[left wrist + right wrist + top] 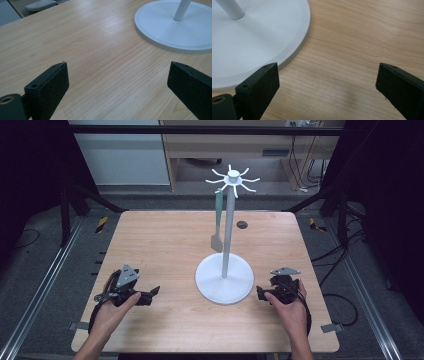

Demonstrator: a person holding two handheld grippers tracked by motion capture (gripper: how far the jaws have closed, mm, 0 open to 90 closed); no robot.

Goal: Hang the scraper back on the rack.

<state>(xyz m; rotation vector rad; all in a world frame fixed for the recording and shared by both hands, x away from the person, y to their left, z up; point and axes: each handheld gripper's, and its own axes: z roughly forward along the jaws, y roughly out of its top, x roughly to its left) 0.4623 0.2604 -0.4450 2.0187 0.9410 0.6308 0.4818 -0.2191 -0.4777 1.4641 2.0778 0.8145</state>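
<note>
Both hand-held grippers, left (154,291) and right (260,293), flank the white stand (223,281), jaws apart.

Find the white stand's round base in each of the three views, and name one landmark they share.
High view: the round base sits at centre, between the two hand-held grippers.
Left gripper view: upper right, beyond the open jaws.
Right gripper view: upper left, its rim beside the left jaw.
Shared landmark: the pole rising from the base.
</note>
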